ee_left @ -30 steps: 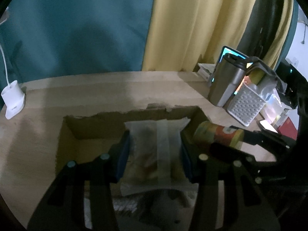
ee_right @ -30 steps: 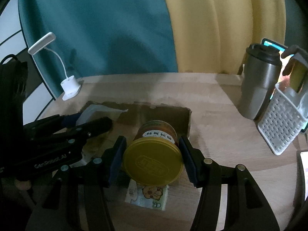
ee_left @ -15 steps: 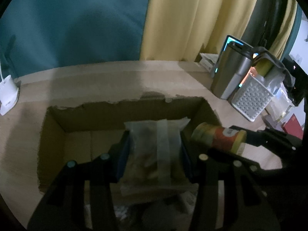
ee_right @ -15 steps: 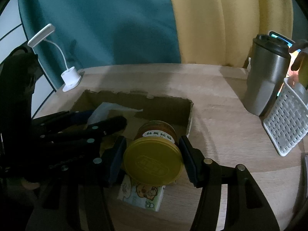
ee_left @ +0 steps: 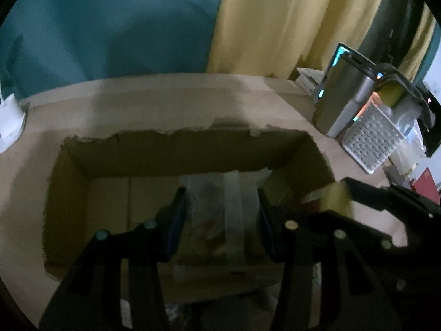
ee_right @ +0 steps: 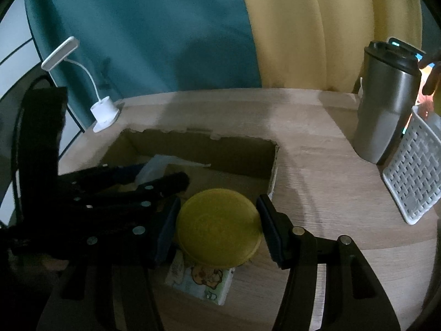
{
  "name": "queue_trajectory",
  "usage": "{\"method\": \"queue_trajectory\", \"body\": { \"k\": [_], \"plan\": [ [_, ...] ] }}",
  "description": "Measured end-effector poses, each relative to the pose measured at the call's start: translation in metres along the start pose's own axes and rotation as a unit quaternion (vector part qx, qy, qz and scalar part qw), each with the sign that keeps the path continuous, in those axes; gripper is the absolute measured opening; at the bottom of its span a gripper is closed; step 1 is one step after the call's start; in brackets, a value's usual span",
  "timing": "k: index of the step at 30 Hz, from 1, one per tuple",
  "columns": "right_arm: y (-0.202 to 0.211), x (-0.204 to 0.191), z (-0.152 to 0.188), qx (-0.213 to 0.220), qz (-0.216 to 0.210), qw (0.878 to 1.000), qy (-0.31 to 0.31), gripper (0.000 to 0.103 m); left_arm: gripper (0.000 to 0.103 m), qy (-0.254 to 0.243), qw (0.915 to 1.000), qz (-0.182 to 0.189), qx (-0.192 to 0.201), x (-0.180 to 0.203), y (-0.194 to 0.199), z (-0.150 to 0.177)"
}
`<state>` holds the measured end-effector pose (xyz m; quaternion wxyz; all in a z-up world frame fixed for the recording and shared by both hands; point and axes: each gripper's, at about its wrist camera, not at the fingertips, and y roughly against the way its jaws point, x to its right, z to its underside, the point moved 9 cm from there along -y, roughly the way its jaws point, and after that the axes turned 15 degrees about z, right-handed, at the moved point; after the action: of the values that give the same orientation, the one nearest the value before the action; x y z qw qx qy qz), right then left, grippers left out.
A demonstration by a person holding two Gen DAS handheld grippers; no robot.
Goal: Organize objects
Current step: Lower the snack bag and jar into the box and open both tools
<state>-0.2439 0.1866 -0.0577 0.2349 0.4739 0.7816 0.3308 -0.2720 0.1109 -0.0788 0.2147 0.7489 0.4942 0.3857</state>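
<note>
An open cardboard box point(ee_left: 179, 151) point(ee_right: 206, 149) sits on the wooden table. My left gripper point(ee_left: 220, 195) is shut on a clear snack packet point(ee_left: 217, 215) with a pale tape strip, held low inside the box near its front wall. My right gripper point(ee_right: 219, 212) is shut on a jar with a yellow lid point(ee_right: 217, 231), at the box's right front corner. From the left wrist view the jar point(ee_left: 335, 200) is a blur just outside the right wall. The right wrist view shows the left gripper's fingers point(ee_right: 165, 182) reaching into the box with the packet point(ee_right: 157, 165).
A small printed tissue pack point(ee_right: 204, 281) lies on the table under the jar. At the right stand a steel tumbler point(ee_right: 386, 110) point(ee_left: 339, 104) and a white perforated basket point(ee_right: 413, 176) point(ee_left: 372, 140). At the far left is a white desk lamp point(ee_right: 104, 110).
The left gripper has sunk forward into the box with the packet. The jar in the right gripper now shows only its lid, its label out of sight, and sits closer to the box corner.
</note>
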Motion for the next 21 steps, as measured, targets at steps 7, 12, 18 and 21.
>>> {"method": "queue_trajectory", "body": {
  "k": [7, 12, 18, 21],
  "plan": [
    [0.000, 0.008, -0.003, 0.005, -0.004, 0.999, -0.036, 0.072, 0.049, 0.018, 0.9995, -0.009, -0.025, -0.006, -0.013, 0.012],
    [-0.001, 0.017, -0.004, 0.014, -0.009, 0.998, -0.061, 0.073, 0.049, 0.017, 0.9989, -0.013, -0.041, -0.004, -0.020, 0.016],
    [-0.009, 0.016, -0.001, 0.010, -0.016, 0.998, -0.062, 0.073, 0.049, 0.010, 0.9980, -0.009, -0.061, 0.010, -0.032, 0.020],
    [-0.012, 0.018, -0.001, 0.009, -0.023, 0.997, -0.067, 0.073, 0.050, 0.012, 0.9978, -0.010, -0.064, 0.012, -0.034, 0.019]
  ]
}}
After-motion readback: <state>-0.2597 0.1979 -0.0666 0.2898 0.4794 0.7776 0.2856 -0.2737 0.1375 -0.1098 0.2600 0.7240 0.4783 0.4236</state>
